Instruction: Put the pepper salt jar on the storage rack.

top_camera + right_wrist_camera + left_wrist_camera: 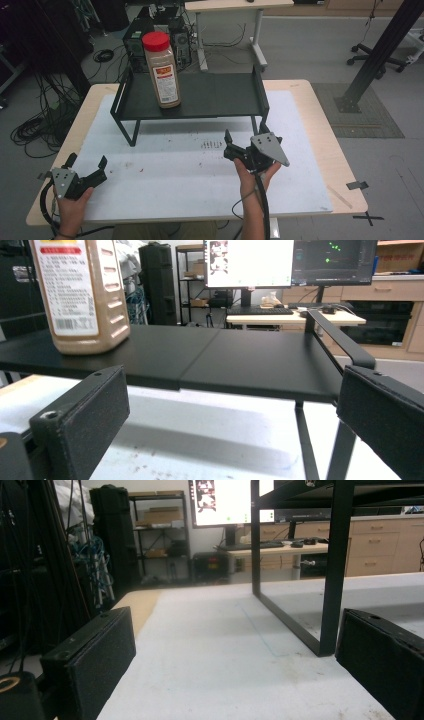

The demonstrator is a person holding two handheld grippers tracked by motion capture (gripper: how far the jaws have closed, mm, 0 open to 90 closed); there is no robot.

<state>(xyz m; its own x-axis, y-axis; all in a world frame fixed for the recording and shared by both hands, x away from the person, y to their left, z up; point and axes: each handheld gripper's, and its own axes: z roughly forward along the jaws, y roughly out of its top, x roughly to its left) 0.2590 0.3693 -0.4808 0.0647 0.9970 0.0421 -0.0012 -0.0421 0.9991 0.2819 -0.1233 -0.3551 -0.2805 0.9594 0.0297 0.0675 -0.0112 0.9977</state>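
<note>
We've got the spice jar (161,70) standing upright on the left half of the black shelf riser (215,95), red cap on, nothing touching it. Taking the jar as our landmark: the right gripper (245,142) sits in front of it and off to the right, just short of the riser's front edge, fingers spread wide and holding nothing; in the right gripper view the jar (82,290) shows up and to the left of the gap between the fingers, so we're not lined up on it. The left gripper (86,162) is well in front of the jar and to the left, low over the white worktop (190,185) near its front corner, fingers also spread and empty; the left gripper view looks along the worktop at the riser's leg (332,570). Judgement: we're in the approach, grasp not started. Risks from here: the jar is tall and narrow, so a finger hitting it high or off-centre before closing could tip it over on the riser. Coming in at the current height could also clip the riser's front lip or the side rail (340,342). The sides look ribbed plastic, so a shallow pinch may slip.
</note>
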